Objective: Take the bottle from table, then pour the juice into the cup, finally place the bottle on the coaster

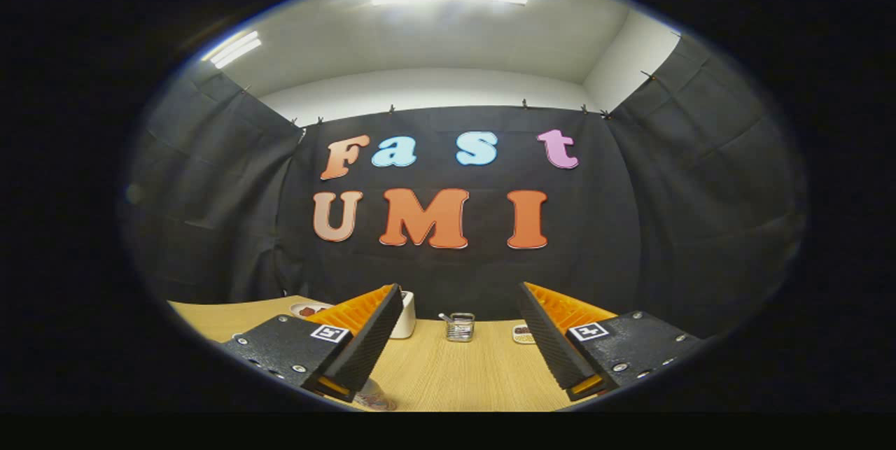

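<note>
- While the gripper point(458, 338) hangs low over the wooden table point(455, 373), its two fingers point(367, 345) are spread wide apart, with nothing between them.
- Each finger has a black ribbed pad on its inner face, an orange body behind it, and a black plate with a small square marker on top.
- At 12 o'clock from the gap, well beyond the fingertips, a small clear cup point(460, 327) stands near the table's far edge; something thin leans out of it, too small to make out.
- At 11 o'clock, just behind the left finger's tip and partly hidden by it, stands a white mug point(405, 315).
- Further toward 10 o'clock, past that finger, a small white dish point(308, 309) with dark bits lies on the table.
- At 1 o'clock, just beside the right finger's inner face, a small round coaster point(521, 333) lies flat, half hidden.
- At 7 o'clock, close under the left finger, part of a pale rounded thing point(374, 397) with a printed pattern peeks out; whether it is the bottle I cannot tell.
</note>
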Action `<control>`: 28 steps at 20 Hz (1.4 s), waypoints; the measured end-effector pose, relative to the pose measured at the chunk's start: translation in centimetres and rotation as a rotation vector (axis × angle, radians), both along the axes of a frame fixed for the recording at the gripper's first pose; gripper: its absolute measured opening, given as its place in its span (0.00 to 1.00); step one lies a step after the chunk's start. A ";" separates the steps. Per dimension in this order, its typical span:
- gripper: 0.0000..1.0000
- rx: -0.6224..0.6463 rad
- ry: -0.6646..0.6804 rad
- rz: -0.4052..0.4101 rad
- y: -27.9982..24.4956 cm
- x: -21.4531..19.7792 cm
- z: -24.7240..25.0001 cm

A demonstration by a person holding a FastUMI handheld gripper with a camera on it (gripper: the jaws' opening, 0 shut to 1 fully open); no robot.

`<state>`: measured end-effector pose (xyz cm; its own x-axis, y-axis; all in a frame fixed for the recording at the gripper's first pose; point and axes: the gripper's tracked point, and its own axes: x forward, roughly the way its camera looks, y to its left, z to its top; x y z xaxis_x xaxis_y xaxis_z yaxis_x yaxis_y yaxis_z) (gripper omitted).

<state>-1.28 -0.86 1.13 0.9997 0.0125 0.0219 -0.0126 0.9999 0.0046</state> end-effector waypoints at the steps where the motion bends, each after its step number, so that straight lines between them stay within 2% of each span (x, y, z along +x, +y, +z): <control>1: 0.98 0.002 0.001 0.001 0.1 -0.1 0.1; 10: 0.98 0.040 -0.021 0.045 1.8 -1.5 0.2; 14: 0.98 0.076 -0.005 0.109 3.9 -2.4 -1.3; 24: 0.98 0.096 0.123 0.260 8.2 -3.8 -8.4; 28: 0.98 0.094 0.160 0.284 9.0 -4.1 -11.0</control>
<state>-5.40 8.16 -9.86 0.9475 0.2961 -0.1206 -0.2820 0.9517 0.1212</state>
